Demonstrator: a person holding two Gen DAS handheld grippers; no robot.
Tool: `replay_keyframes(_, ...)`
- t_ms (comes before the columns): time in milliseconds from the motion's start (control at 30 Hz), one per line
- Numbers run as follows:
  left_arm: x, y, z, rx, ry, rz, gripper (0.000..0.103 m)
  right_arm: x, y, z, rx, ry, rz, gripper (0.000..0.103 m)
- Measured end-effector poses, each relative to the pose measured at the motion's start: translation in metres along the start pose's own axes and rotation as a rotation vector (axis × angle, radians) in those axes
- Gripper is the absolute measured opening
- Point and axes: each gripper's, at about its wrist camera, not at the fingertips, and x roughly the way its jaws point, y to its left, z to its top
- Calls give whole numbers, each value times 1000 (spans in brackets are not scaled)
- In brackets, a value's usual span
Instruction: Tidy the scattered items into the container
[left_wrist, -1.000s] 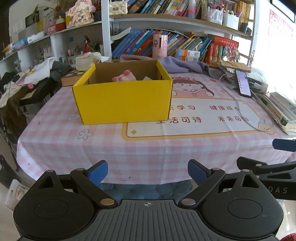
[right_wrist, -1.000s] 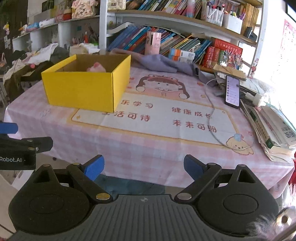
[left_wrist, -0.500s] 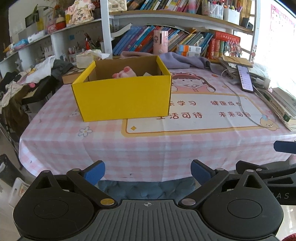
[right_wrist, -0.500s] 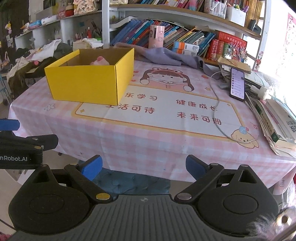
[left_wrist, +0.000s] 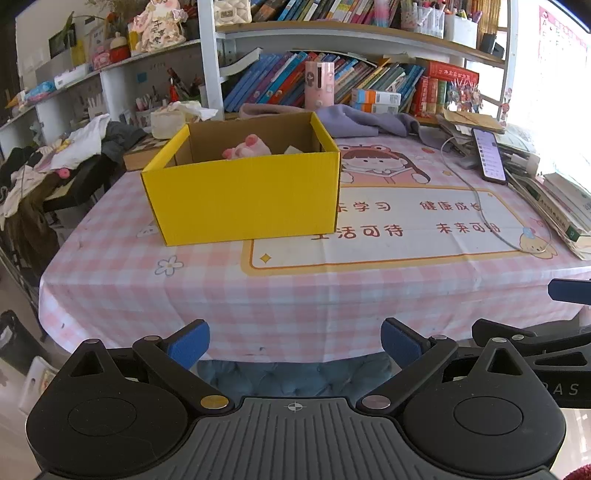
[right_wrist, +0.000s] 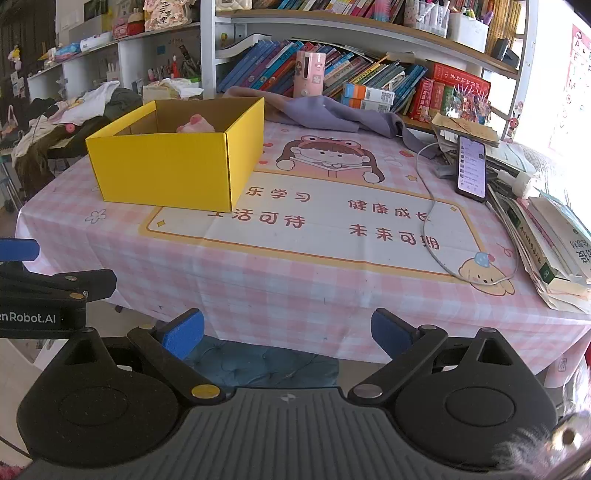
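Where hidden leftward: books (right_wrist: 554, 243) (stacked)

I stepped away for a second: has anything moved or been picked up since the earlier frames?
Both the left gripper and the right gripper have just been opening a little wider, nothing between their jaws. The yellow box and the pink toy inside it are unchanged.

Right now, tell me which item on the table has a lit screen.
The phone at the right, propped against the book pile; nothing else glows.
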Motion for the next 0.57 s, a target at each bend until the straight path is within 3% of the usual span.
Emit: replay_keyframes(567,5,3,0,-10,22,-7,100,3,1,0,-6,8,-1,98)
